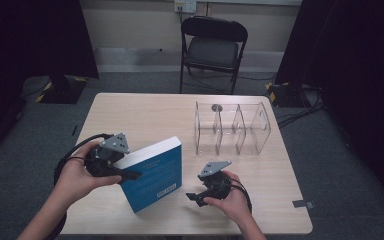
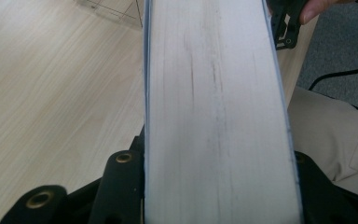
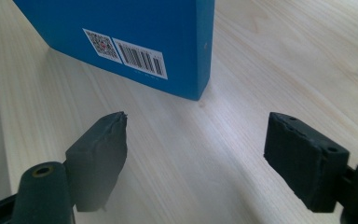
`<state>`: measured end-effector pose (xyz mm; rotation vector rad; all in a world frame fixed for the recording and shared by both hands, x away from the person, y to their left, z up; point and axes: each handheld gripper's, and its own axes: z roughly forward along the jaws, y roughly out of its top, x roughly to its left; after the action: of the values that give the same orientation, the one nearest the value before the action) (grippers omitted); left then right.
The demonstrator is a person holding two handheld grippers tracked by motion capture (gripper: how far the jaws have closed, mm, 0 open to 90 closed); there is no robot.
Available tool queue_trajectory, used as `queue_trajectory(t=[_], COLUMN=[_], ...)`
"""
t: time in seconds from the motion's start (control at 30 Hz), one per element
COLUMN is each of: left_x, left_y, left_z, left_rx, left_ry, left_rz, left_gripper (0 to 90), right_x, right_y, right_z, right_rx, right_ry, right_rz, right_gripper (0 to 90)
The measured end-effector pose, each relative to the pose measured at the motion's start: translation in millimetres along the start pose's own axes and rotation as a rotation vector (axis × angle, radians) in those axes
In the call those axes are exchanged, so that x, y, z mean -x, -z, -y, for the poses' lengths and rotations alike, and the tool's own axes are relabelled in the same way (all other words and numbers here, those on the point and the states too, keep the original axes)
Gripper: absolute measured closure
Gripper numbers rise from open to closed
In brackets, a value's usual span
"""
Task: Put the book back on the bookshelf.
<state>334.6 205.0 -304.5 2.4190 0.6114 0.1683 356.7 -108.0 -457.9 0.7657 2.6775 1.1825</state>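
Your left gripper [image 1: 130, 175] is clamped on the blue book [image 1: 155, 172]: in the left gripper view the pale page edge [image 2: 216, 116] runs straight up the middle from 6 to 12 o'clock, and the two black jaws press against the covers on either side of it. In the high view the book stands tilted on the table [image 1: 145, 112], its lower corner resting on the wood near the front edge and its top leaning away toward 1 o'clock. It sits at the centre-left of the tabletop, with the left gripper gripping it from 9 o'clock.

Your right gripper [image 1: 194, 196] is released. Its jaws stand wide apart with only bare wood between them, and the book's near corner [image 3: 198, 91] lies ahead at 12 o'clock, clear of both pads. In the high view this gripper rests just beside the book, at the book's 4 o'clock.

The back cover carries a white label with a QR code [image 3: 102, 46] and a barcode [image 3: 142, 58]; the small print under the bars is too fine to read.

The book is a thick paperback with a plain bright blue cover. Its page block is off-white with a few faint dark streaks running along it.

A clear acrylic divider rack [image 1: 232, 127] stands well apart from the book, at its 2 o'clock.
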Motion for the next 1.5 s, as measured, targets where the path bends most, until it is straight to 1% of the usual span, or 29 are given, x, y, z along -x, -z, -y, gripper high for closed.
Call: queue_trajectory(t=[0.1,0.13,0.2,0.27,0.3,0.33,0.37,0.4,0.43,0.47,0.53,0.6,0.63,0.67,0.73,0.77,0.8,0.83,0.93,0.97,1.03,1.07,1.13,1.17,1.27,1.37,1.4,1.43,1.5], left_x=[-0.5,-1.4,-1.8,-1.4,-1.7,-1.5,-1.5,-0.3,-2.6,-1.5,-1.2,-2.4,-0.6,-1.9,-1.0,-0.5,-1.0,-0.7,-0.5,-0.5,-1.2,-0.7,-1.3,-1.1,-0.1,0.4,-0.3,1.0,1.3], left_y=[0.5,1.2,1.9,1.7,1.8,1.7,1.3,-0.2,1.2,0.8,0.8,2.9,2.4,3.2,2.6,2.1,2.2,2.3,2.2,2.2,2.6,1.8,1.6,1.3,0.5,-0.6,-0.1,-0.9,-0.3], left_z=[0.6,0.4,0.6,1.7,2.3,3.1,3.8,4.9,5.8,6.3,7.1,7.2,7.4,7.5,7.8,8.0,8.1,8.1,8.4,8.5,8.8,9.3,9.6,10.0,10.7,11.6,11.7,12.0,12.2], left_rx=[0.001,-0.008,-0.016,-0.011,-0.008,-0.007,-0.012,0.006,0.001,0.002,0.011,-0.007,0.010,0.002,0.007,0.012,0.010,0.008,0.009,0.009,0.008,0.015,0.003,0.008,-0.002,0.010,0.000,0.011,0.003], left_ry=[0.012,0.015,0.008,0.025,0.024,0.033,0.027,0.040,0.032,0.042,0.054,0.028,0.051,0.035,0.039,0.051,0.051,0.053,0.061,0.061,0.067,0.073,0.062,0.064,0.069,0.067,0.053,0.068,0.059], left_rz=[0.007,0.035,0.039,0.041,0.041,0.041,0.031,0.016,0.036,0.025,0.036,0.029,0.027,0.033,0.019,0.019,0.018,0.010,0.008,0.007,0.025,0.023,0.013,0.019,0.020,0.016,0.017,0.018,0.003], left_gripper=[56.2,54.7,53.5,52.6,52.1,51.8,51.4,51.4,51.2,51.2,51.0,51.0,51.0,51.0,50.8,50.7,50.3,50.0,50.0,50.0,49.9,49.7,49.6,49.5,49.7,49.6,49.5,49.6,49.6], right_x=[-0.7,-0.8,-1.1,-1.4,-1.5,-1.7,-1.4,-1.4,-1.4,-1.4,-1.6,-1.7,-1.8,-2.0,-2.4,-3.0,-3.4,-3.1,-3.7,-3.7,-3.4,-3.9,-4.5,-4.4,-5.2,-6.5,-7.3,-7.9,-8.5], right_y=[1.8,2.2,3.1,4.2,4.9,5.8,6.5,7.3,7.8,8.6,9.9,11.1,11.7,12.2,13.7,14.7,15.5,16.0,18.5,19.0,20.4,21.3,22.5,22.9,25.3,28.0,29.6,31.4,35.2], right_z=[-5.2,-7.1,-11.3,-15.4,-17.4,-19.3,-21.1,-22.9,-24.3,-26.5,-29.9,-33.3,-35.1,-36.8,-40.3,-42.1,-43.8,-45.4,-50.3,-51.5,-55.2,-56.9,-60.4,-62.2,-67.9,-73.7,-76.6,-79.1,-84.5], right_rx=[-0.012,-0.014,-0.013,-0.014,-0.014,-0.013,-0.014,-0.017,-0.017,-0.014,-0.013,-0.012,-0.015,-0.017,-0.016,-0.021,-0.020,-0.014,-0.022,-0.023,-0.026,-0.028,-0.025,-0.022,-0.020,-0.015,-0.010,-0.007,-0.006], right_ry=[0.003,0.004,0.025,0.037,0.039,0.039,0.038,0.042,0.046,0.050,0.049,0.053,0.057,0.065,0.071,0.070,0.070,0.082,0.081,0.083,0.092,0.090,0.098,0.099,0.108,0.116,0.123,0.116,0.131], right_rz=[-0.003,-0.010,-0.019,-0.022,-0.027,-0.031,-0.039,-0.042,-0.040,-0.044,-0.058,-0.068,-0.063,-0.066,-0.070,-0.067,-0.073,-0.075,-0.089,-0.084,-0.094,-0.094,-0.099,-0.108,-0.102,-0.108,-0.117,-0.128,-0.128], right_gripper=[20.5,20.5,20.5,20.5,20.5,20.5,20.5,20.6,20.7,20.7,21.0,21.1,21.1,21.2,21.5,21.5,21.5,21.5,21.5,21.5,21.5,21.6,21.9,21.9,22.7,22.6,22.7,22.7,22.6])
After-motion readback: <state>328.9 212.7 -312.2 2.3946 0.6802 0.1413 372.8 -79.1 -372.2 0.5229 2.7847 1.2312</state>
